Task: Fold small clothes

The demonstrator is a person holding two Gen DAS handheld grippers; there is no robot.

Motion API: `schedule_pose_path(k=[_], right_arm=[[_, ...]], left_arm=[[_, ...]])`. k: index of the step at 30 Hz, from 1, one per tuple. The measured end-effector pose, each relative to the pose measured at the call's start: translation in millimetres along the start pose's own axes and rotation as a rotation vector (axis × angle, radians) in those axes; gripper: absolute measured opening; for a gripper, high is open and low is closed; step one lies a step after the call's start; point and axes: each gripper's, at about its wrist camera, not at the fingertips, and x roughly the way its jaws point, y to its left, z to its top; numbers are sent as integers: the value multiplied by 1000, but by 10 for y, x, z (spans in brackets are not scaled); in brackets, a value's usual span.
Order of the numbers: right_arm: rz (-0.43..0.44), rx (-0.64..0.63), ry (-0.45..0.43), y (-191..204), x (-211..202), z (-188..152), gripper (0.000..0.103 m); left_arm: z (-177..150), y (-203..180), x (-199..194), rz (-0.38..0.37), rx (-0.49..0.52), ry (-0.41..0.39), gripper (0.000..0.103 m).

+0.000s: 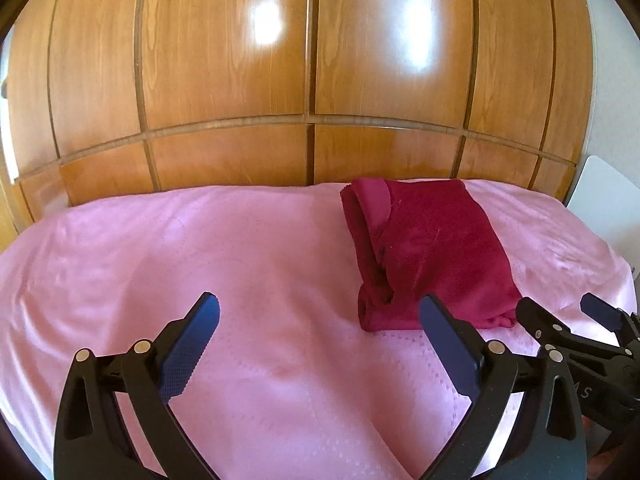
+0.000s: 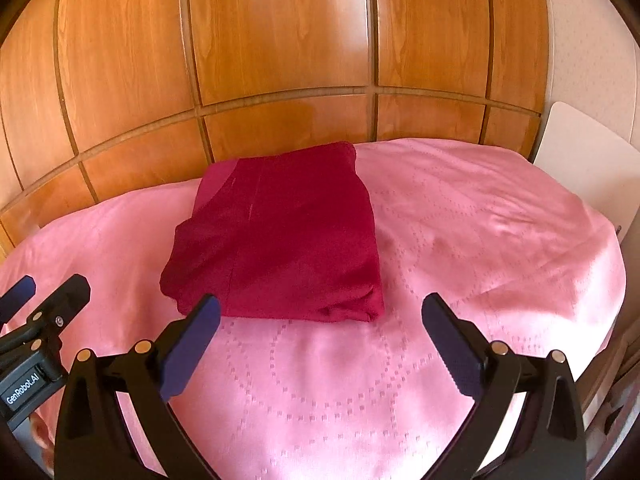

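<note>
The dark red garment (image 2: 276, 236) lies folded into a compact rectangle on the pink bedspread (image 2: 480, 240) near the wooden wardrobe (image 2: 280, 40) (apparently finished), so the left gripper (image 1: 320, 344) and right gripper (image 2: 320, 344) hover just short of it, jaws spread wide and empty.

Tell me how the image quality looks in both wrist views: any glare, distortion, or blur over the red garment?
Left wrist view: two bright glare patches on the wooden wardrobe, strong fisheye bowing, and the folded red garment is sharp. Right wrist view: no hard glare, the same bowing, warmer even light, and the garment is clear on the pink bedspread.
</note>
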Motion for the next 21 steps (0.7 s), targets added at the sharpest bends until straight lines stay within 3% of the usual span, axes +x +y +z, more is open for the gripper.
schedule_pose_path(k=[21], right_arm=[[6, 2, -9, -18, -40, -4, 101]], left_arm=[[9, 13, -71, 48, -19, -11, 99]])
